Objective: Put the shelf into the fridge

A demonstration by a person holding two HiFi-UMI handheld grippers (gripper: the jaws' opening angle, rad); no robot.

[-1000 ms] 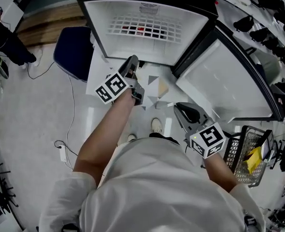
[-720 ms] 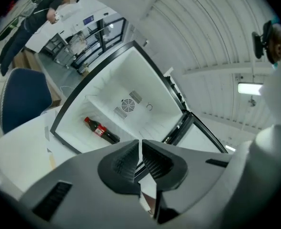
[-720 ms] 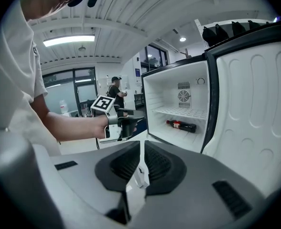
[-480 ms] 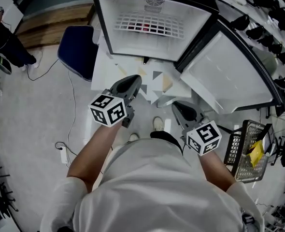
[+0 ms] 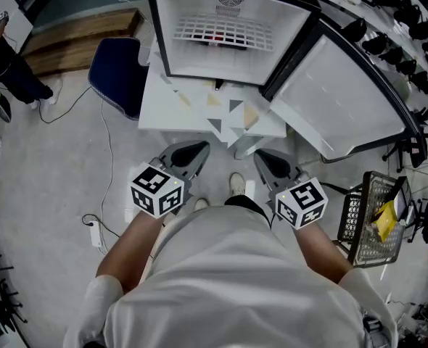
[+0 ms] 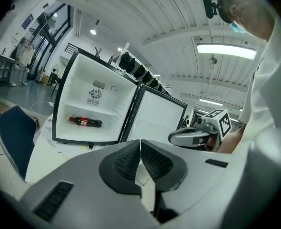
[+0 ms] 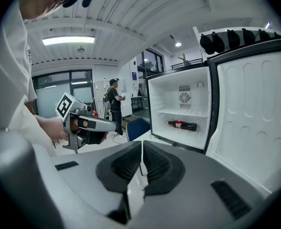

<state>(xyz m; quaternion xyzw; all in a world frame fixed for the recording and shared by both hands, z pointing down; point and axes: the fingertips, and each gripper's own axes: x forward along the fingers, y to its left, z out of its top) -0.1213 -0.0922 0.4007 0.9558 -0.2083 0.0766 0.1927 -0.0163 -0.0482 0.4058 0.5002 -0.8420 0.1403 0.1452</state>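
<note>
The fridge (image 5: 228, 27) stands open at the top of the head view, its door (image 5: 344, 100) swung out to the right. A white wire shelf (image 5: 225, 31) lies level inside it, and a red-labelled bottle (image 6: 85, 122) lies on its side below. My left gripper (image 5: 198, 151) is held low near my body, well short of the fridge, shut and empty. My right gripper (image 5: 262, 158) is beside it, also shut with nothing between the pads. Each gripper view shows the other gripper, the right gripper (image 6: 193, 136) and the left gripper (image 7: 90, 125).
The fridge rests on a low white platform (image 5: 163, 100) with paper scraps on it. A blue chair (image 5: 116, 75) stands left of it. A wire basket (image 5: 373, 220) is at my right. A cable and power strip (image 5: 94, 230) lie on the floor. A person (image 7: 113, 104) stands far off.
Both grippers have drawn back from the fridge opening toward my body; the left one moved farthest, down and left. The shelf stays in the fridge.
</note>
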